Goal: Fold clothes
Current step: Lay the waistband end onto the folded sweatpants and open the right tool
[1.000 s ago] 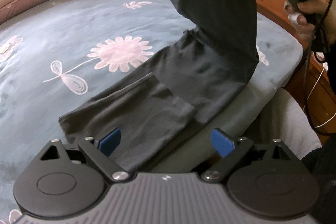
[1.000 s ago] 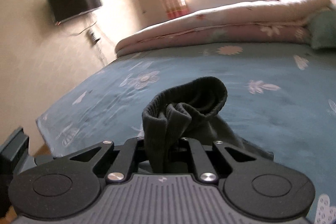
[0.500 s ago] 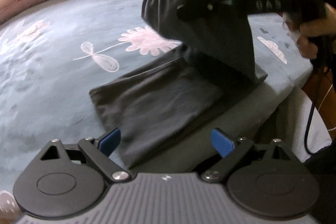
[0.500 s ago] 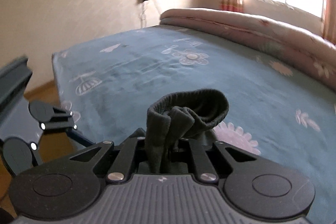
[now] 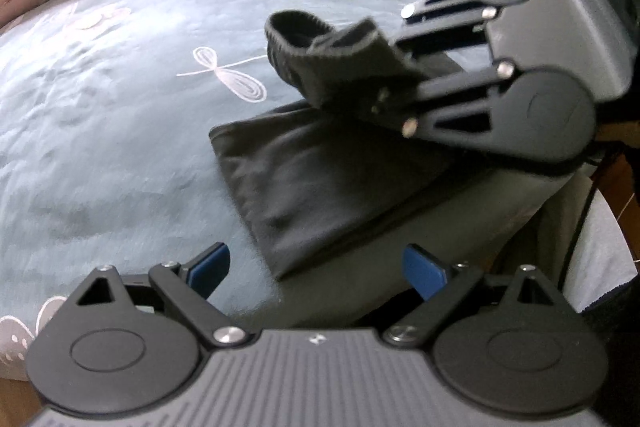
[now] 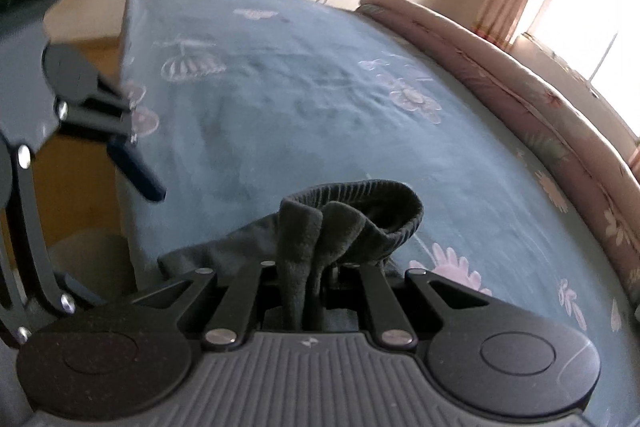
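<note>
since earlier, right gripper [image 6: 306, 291], clamping soft dark grey fleece trousers [image 5: 320, 187] at ribbed waistband [image 6: 384, 211] (limp, light), is carrying it lower; left gripper [image 5: 316, 267] is hanging apart, empty.

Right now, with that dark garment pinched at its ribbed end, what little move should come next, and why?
Probably lower the right gripper and lay the ribbed waistband on the flat half of the dark trousers. It is shut on that end above the bedspread, and the left gripper is open.

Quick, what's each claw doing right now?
Left claw: open, holding nothing.
Right claw: shut on the dark pants, by the waistband.
</note>
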`<state>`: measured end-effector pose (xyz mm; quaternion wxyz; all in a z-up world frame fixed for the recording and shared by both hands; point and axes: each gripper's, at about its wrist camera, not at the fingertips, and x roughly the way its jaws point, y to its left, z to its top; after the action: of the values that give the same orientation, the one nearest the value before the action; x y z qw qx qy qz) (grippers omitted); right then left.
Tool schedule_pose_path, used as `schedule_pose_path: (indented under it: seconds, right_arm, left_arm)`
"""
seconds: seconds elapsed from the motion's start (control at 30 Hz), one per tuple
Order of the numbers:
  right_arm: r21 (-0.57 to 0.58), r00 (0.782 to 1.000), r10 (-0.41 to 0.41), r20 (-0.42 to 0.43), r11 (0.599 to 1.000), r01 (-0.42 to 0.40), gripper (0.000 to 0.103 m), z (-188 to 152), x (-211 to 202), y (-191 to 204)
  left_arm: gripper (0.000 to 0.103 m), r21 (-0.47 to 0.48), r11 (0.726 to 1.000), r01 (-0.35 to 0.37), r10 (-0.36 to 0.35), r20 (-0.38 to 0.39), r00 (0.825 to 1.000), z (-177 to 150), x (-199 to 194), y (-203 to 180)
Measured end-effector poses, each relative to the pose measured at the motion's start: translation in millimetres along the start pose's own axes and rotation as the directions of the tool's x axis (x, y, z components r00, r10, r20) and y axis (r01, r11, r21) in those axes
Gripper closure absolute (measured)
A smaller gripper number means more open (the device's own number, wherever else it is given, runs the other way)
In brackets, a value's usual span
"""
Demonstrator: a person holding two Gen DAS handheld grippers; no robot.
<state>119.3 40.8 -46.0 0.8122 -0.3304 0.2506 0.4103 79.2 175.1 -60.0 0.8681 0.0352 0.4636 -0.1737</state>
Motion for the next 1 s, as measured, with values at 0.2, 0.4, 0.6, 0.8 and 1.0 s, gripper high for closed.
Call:
schedule_pose_path:
  seconds: [0.2,0.4,0.6,0.8,1.0]
  right_arm:
    - [-0.043,1.000,-0.002,-0.020,0.999,0.001,0.091,2,12,12]
    - [-0.059,0.999,0.029,-0.044,0.998,-0.031,0.087,-1,24,19]
    - [-0.066,0.992,0.092,-0.084,0.993,-0.097,0.075,-12,38,26]
    - [0.029,0.975,0.210,-0.071,0.978,-0.208,0.050,-24,28,17]
    - [0.248,0.953,0.303,0.022,0.922,-0.298,0.038,-54,-20,-34]
  left_arm:
    - [0.010,-0.029,1.000,-0.004,0.004,0.002,1.000,-4,-1,6]
    - [0.010,-0.061,0.998,0.001,0.000,0.010,1.000,-10,-4,11]
    - [0.010,-0.075,0.997,-0.008,0.008,0.006,1.000,-13,-5,15]
    - [0.010,-0.075,0.997,-0.003,0.004,0.017,1.000,-13,-14,17]
    - [0.010,-0.054,0.999,0.004,-0.001,0.062,0.998,0,-27,15]
